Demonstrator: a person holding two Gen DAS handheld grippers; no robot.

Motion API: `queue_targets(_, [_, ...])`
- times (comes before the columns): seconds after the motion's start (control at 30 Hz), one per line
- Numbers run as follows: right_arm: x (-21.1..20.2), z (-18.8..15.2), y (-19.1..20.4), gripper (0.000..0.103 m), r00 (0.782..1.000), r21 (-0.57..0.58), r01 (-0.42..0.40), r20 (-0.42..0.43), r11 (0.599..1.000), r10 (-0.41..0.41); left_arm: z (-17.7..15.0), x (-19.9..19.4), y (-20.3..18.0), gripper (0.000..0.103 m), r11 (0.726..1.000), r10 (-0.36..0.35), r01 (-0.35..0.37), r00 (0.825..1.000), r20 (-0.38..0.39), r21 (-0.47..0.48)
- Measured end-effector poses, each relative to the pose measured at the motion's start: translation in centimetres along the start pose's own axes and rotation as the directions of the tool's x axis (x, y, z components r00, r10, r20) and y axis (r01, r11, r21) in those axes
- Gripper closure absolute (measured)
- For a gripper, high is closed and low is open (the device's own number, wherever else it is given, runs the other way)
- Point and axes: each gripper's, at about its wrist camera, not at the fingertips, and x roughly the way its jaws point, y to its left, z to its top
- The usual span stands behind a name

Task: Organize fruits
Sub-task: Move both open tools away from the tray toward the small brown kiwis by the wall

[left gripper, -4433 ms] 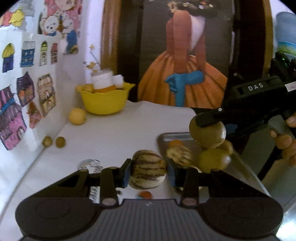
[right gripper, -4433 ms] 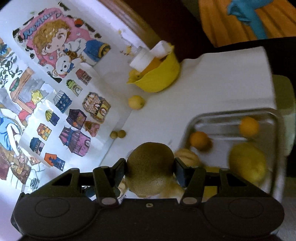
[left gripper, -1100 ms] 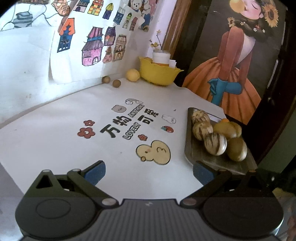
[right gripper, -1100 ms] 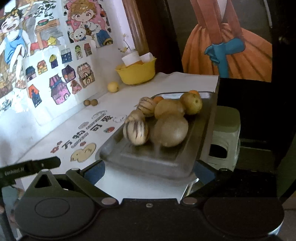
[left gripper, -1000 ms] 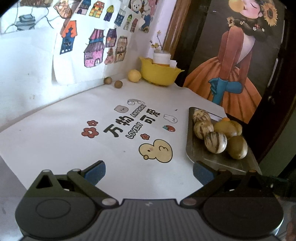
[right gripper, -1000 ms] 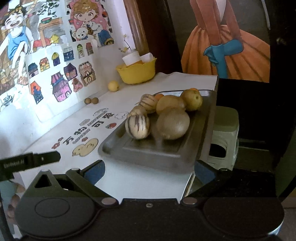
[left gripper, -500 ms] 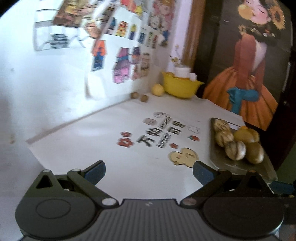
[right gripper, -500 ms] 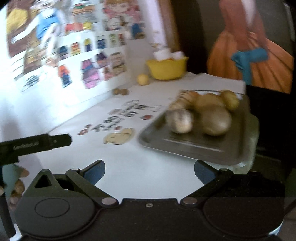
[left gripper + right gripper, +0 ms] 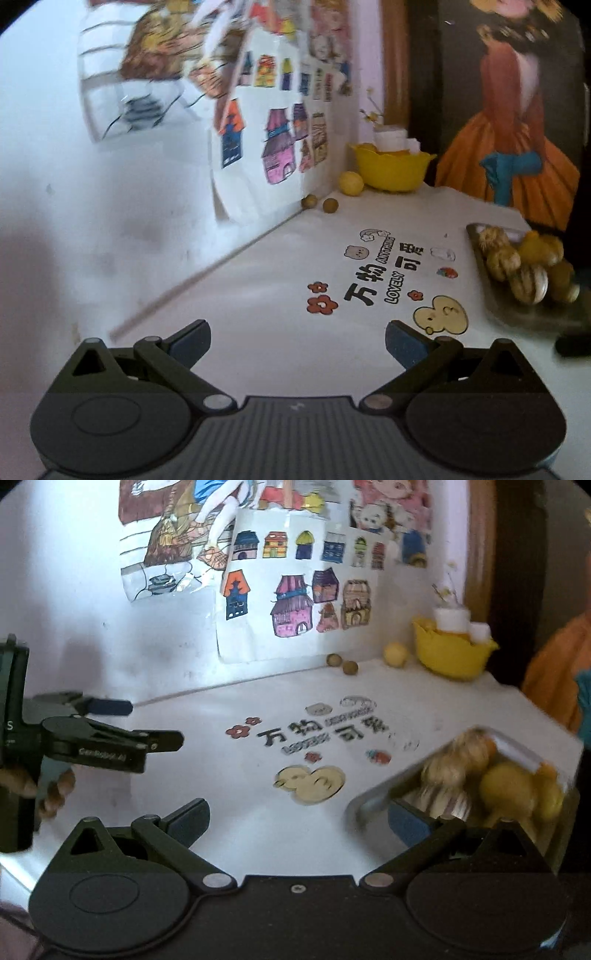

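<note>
A grey metal tray [image 9: 495, 314] at the table's right edge holds several fruits: striped melons [image 9: 528, 282] and yellow-green round fruits [image 9: 539, 247]. The tray [image 9: 373, 801] and its fruits [image 9: 509, 782] are blurred in the right wrist view. My left gripper [image 9: 297, 338] is open and empty, low over the near table, well left of the tray. It also shows in the right wrist view [image 9: 147, 723]. My right gripper [image 9: 297, 818] is open and empty, its right finger close to the tray's near corner.
A yellow bowl [image 9: 393, 168] with white cups stands at the far corner by the wall. A yellow fruit [image 9: 351, 182] and two small brown fruits [image 9: 319, 203] lie beside it along the wall. The white tablecloth [image 9: 258, 288] carries printed cartoons. Drawings cover the wall.
Both grippers let go of their fruits on the tray and opened. Both have since drawn back and swung left, so the tray now sits at the right of each view.
</note>
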Motion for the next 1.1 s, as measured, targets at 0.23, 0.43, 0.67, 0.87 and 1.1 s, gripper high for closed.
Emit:
queue_targets(0.23, [1.7, 3.3, -3.3, 0.001, 1.000, -0.081, 0.024, -0.018, 0.996, -0.026, 2.2, 2.1, -0.4, 0.001, 0.979, -0.047, 0.044, 0.999, 0.009, 0.198])
queue_targets(0.43, [3.5, 4.4, -5.1, 0.001, 1.000, -0.094, -0.008, -0.014, 0.996, 0.007, 4.4, 4.0, -1.6, 0.001, 0.920, -0.081, 0.080, 0.997, -0.013, 0.384])
queue_targets(0.67, [4.4, 4.9, -7.5, 0.001, 0.999, -0.120, -0.006, -0.039, 0.993, 0.001, 6.8, 5.6, -5.0, 0.000, 0.721, -0.085, 0.026, 0.995, 0.051, 0.692])
queue_targets(0.87, [4.8, 5.1, -8.9, 0.001, 0.999, -0.143, 0.006, -0.051, 0.990, -0.014, 7.6, 9.0, -7.9, 0.000, 0.522, -0.059, -0.032, 0.996, 0.074, 0.852])
queue_targets(1.1, [5.8, 5.1, -10.6, 0.001, 0.998, -0.134, -0.007, -0.065, 0.991, -0.001, 9.3, 12.6, -8.5, 0.000, 0.374, -0.042, -0.020, 0.998, 0.039, 0.927])
